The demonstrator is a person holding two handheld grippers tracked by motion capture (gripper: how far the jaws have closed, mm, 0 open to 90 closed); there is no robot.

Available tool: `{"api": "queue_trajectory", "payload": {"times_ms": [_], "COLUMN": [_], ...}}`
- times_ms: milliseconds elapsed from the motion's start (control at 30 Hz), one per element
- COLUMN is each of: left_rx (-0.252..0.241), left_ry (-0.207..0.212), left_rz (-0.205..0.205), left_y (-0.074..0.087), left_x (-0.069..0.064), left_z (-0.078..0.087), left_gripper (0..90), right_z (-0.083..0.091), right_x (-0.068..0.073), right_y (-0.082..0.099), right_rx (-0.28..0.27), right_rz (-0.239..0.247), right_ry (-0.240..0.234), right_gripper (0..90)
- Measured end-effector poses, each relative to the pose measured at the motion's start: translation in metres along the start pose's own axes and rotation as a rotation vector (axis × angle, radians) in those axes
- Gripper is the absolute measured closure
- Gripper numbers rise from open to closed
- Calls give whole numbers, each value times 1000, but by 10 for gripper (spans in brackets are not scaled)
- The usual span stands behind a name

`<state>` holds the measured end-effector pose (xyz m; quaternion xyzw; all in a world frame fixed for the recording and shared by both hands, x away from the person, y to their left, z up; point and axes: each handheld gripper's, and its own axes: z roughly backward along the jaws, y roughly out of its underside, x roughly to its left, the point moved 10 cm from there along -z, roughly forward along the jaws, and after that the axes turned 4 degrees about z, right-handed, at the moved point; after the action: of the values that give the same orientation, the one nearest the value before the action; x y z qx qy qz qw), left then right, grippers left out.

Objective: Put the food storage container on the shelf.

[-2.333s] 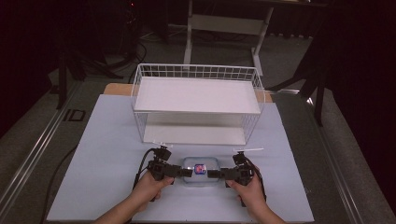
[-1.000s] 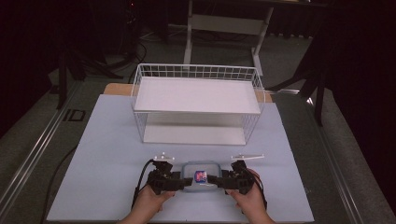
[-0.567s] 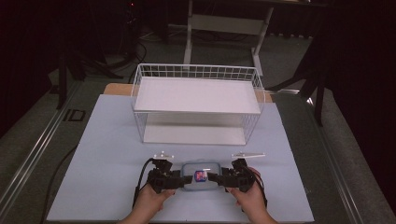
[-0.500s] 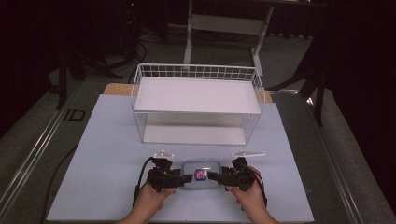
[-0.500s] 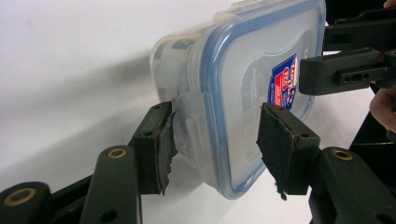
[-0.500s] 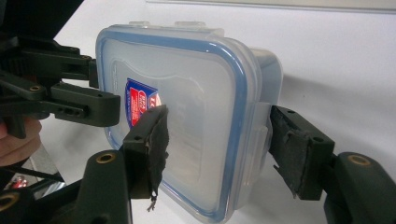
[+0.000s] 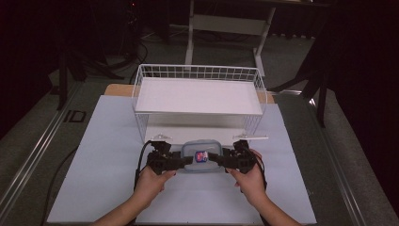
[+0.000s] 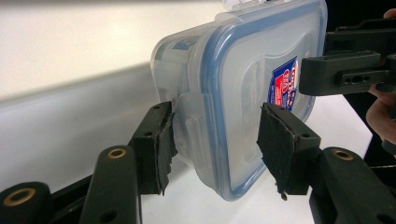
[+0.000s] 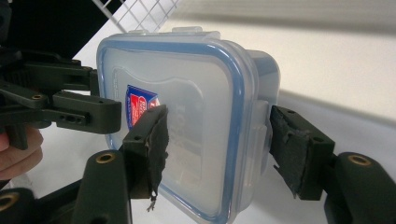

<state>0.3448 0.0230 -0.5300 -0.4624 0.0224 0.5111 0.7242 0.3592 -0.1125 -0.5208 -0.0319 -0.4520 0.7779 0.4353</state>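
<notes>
A clear plastic box (image 7: pixel 201 156) with a blue-rimmed lid and a small red and blue label is held between your two grippers, just in front of the white wire rack (image 7: pixel 198 96) on the pale mat (image 7: pixel 103 155). Your left gripper (image 7: pixel 181 161) pinches the box's left end: in the left gripper view one pad presses the lid face beside the label (image 8: pixel 283 85) and the other presses the side latch of the box (image 8: pixel 243 107). Your right gripper (image 7: pixel 217 160) pinches the opposite end the same way; in the right gripper view one of its pads lies on the lid of the box (image 9: pixel 187 135), just under the label (image 9: pixel 139 108), and the other sits against the latch on the side wall. Each gripper view also shows the other gripper's jaw reaching in across the lid. Your left hand (image 7: pixel 151 181) and right hand (image 7: pixel 250 179) come in from below, wrapped around the gripper bodies. The rack stands just beyond the grippers, its top shelf bare.
</notes>
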Motion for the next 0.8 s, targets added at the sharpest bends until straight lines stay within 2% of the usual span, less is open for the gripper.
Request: {"api": "queue_trajectory", "payload": {"times_ms": [267, 367, 467, 533, 600, 800], "left_rx": [-8, -8, -6, -14, -6, -1], "left_ry": [7, -15, -11, -20, -17, -20], "left_rz": [20, -9, 14, 1, 25, 22], "left_y": [-16, -19, -22, -26, -27, -33], "left_x": [16, 20, 23, 24, 26, 37], "left_z": [-8, -12, -17, -20, -24, -35], "left_gripper": [473, 473, 471, 471, 471, 468], "right_z": [-14, -20, -24, -26, -28, -39], "right_x": [-11, -15, -20, -24, -29, -39], "right_y": [-20, -20, -21, -23, -25, -27], "right_rx": [-30, -30, -31, -37, -46, -47], "right_rz": [-21, -42, -42, -52, -71, -94], "right_ry": [13, 2, 15, 13, 15, 26], "right_gripper": [387, 383, 380, 378, 375, 372]}}
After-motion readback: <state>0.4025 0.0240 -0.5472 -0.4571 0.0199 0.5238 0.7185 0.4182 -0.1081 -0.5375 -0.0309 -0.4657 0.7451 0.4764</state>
